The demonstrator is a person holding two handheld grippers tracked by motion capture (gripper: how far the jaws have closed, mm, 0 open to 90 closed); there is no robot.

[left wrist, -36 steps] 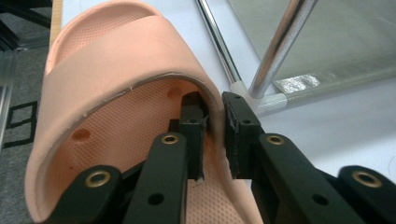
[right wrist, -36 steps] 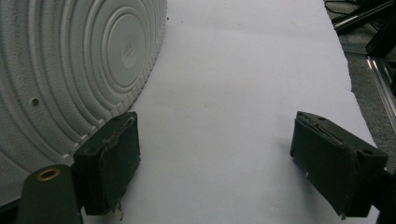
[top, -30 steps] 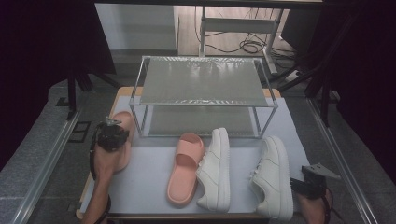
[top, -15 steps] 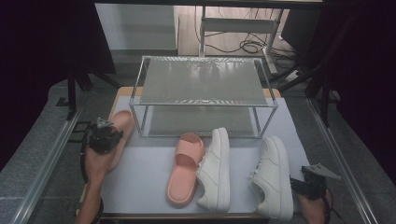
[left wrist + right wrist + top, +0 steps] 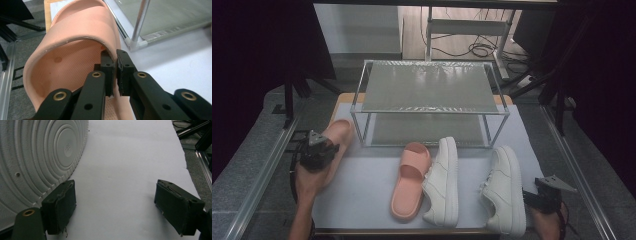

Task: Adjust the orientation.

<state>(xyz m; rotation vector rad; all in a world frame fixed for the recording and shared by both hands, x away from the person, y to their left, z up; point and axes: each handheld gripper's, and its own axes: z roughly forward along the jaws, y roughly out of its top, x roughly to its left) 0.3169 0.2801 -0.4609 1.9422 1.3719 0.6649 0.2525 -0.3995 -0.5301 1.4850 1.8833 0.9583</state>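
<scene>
Four shoes in play around the wire shoe rack: two pink slides, two white sneakers.

Left gripper holds one pink slide at the rack's front-left corner. In the left gripper view the jaws are pressed nearly together, pinching the edge of the slide's strap; one pad sits inside the strap, the other outside. Whether the sole rests on the white table cover or hangs just above it cannot be told.

Key relation: the held slide's long axis runs from the left hand toward the rack's left post, toe end nearest the rack and just beside it. The rack's lower shelf opens to the right of that toe. Judgement: the slide must swing toward the rack's front before it can go onto a shelf; the post is the likely snag.

Second pink slide lies in front of the rack's middle, touching a white sneaker on its right.

Right gripper sits in front of the rack's right end, jaws spread wide and empty, just beside the other white sneaker, whose sole faces its left jaw. The left hand is the nearer to the rack.
</scene>
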